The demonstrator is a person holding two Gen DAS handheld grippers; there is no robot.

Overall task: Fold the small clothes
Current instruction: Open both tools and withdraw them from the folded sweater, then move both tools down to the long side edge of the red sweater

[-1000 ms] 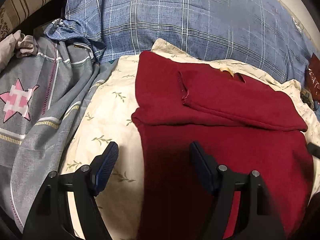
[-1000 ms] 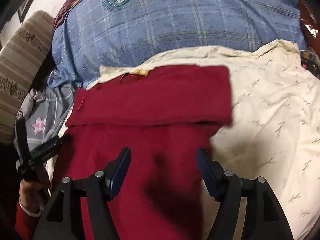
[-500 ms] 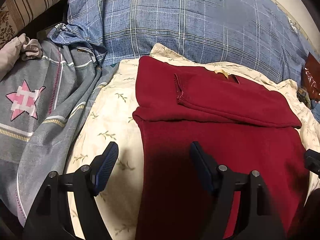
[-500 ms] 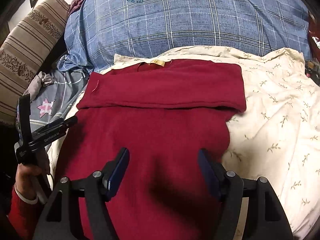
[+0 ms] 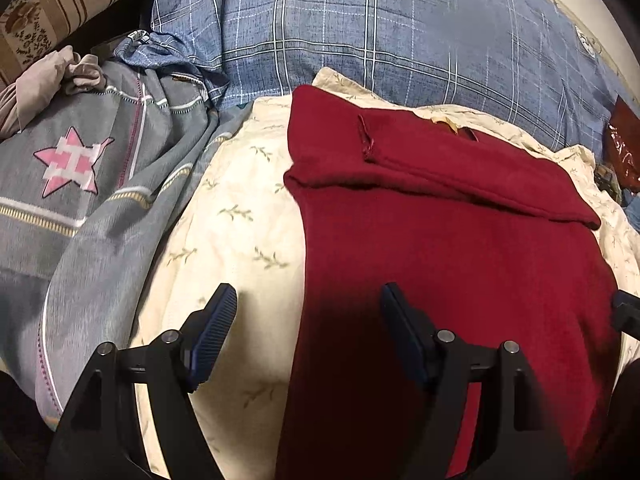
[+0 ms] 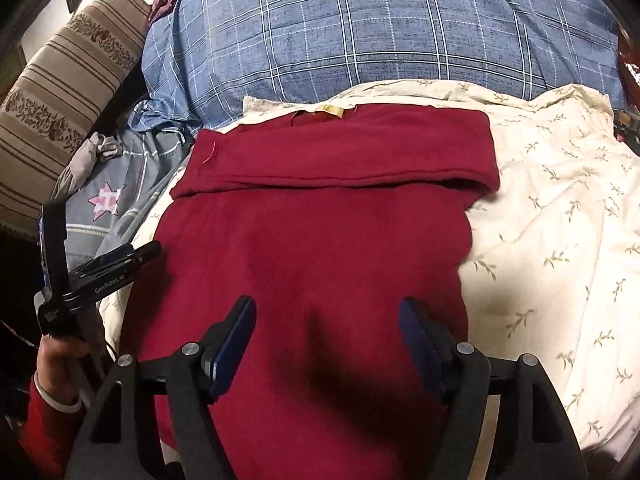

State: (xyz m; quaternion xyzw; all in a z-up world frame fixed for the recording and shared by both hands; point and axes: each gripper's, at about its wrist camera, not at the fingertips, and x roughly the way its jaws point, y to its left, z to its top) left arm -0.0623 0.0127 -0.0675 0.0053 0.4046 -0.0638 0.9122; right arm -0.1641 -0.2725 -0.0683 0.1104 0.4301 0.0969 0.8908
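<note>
A dark red garment (image 5: 448, 248) lies flat on a cream leaf-print sheet (image 5: 236, 220), its far part folded back toward me in a band (image 5: 432, 164). It also shows in the right wrist view (image 6: 320, 248). My left gripper (image 5: 308, 312) is open and empty, above the garment's near left edge. My right gripper (image 6: 326, 324) is open and empty, above the garment's near middle. The left gripper (image 6: 116, 258) also shows at the left of the right wrist view, held in a hand.
A big blue plaid quilt (image 5: 380, 40) is piled at the far side. A grey cloth with a pink star (image 5: 76, 160) lies left of the sheet. A striped cushion (image 6: 60, 92) stands at far left. Bare cream sheet (image 6: 560, 220) spreads right of the garment.
Both grippers have drawn back toward me over the garment, so more of it shows. Both stay open. The garment has not moved.
</note>
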